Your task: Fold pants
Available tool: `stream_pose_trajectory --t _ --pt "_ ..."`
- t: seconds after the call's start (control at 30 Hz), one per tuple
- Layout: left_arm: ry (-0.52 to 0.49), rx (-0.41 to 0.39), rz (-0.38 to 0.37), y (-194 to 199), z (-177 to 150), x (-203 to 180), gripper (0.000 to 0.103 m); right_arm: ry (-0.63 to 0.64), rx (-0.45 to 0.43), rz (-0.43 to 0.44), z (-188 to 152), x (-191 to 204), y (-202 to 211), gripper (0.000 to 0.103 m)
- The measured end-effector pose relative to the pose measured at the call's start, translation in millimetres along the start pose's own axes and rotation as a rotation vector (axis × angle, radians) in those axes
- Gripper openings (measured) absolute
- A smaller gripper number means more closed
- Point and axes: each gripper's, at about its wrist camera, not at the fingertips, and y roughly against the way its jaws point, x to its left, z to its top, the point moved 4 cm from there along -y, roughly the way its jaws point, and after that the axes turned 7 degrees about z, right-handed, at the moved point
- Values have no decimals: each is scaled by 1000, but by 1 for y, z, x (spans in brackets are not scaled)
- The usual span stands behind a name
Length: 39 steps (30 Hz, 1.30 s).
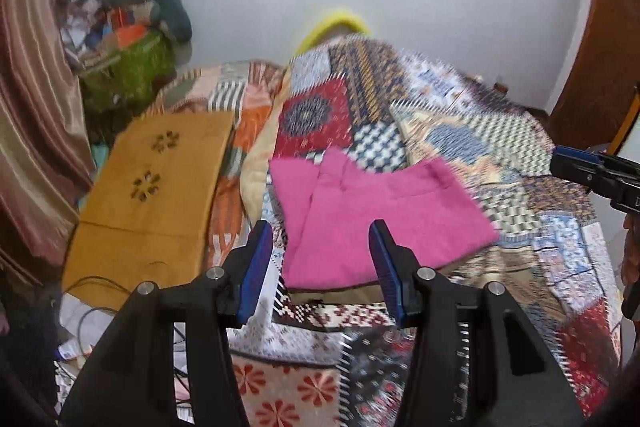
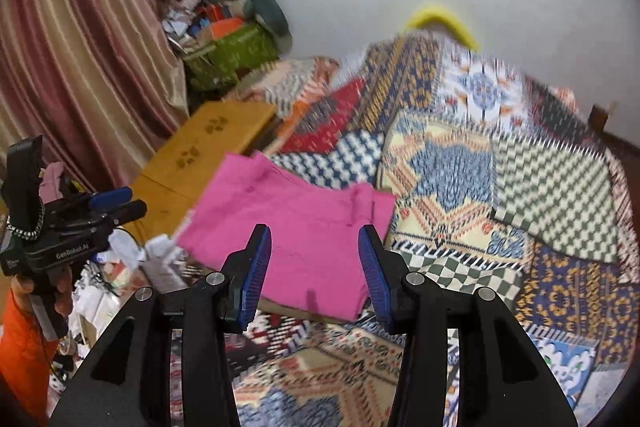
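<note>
The pink pants point(image 1: 380, 211) lie folded into a compact stack on the patterned bedspread point(image 1: 500, 131), over a tan layer at the bottom edge. They also show in the right wrist view point(image 2: 296, 227). My left gripper point(image 1: 320, 267) is open and empty, above the near edge of the pants. My right gripper point(image 2: 316, 271) is open and empty, also just short of the pants. The right gripper shows at the right edge of the left wrist view point(image 1: 580, 167). The left gripper shows at the left of the right wrist view point(image 2: 116, 203).
A mustard-yellow mat with paw cutouts point(image 1: 152, 187) lies left of the pants. Striped curtains point(image 1: 32, 87) hang on the left. A green bag with clutter point(image 1: 132, 63) stands in the far corner. Cables and papers point(image 1: 88, 331) lie by the bed's left edge.
</note>
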Motion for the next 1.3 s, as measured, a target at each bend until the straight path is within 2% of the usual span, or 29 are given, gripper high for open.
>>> stream_pose_trajectory --t 0.27,0.47,0.6,0.67,0.77,0.9,1.0,1.03,1.1,1.3 --pt "12 -202 -32 125 1 -24 50 92 -183 37 -1 57 91 42" --pt "40 -354 -44 207 -12 -40 50 162 -337 50 -20 96 158 42" --pt "52 -440 -50 252 -24 -53 50 195 -410 58 -31 115 187 42" --pt "54 -478 -48 270 -32 -59 53 209 -435 57 -36 122 196 42" --pt "55 -540 -43 295 -46 -67 68 227 -472 39 -45 129 208 42" --pt "55 -579 -36 315 -60 -74 76 221 -505 40 -56 132 218 58" --pt "72 -585 -49 321 -67 -76 85 225 -527 31 -63 137 226 63" --pt "81 -587 -54 323 -69 -76 86 225 -535 32 -63 138 228 71" --pt "92 -596 -57 325 -72 -75 91 229 -557 27 -66 141 235 79" --pt "99 -622 -23 332 -77 -75 94 244 -587 -1 -65 145 240 88"
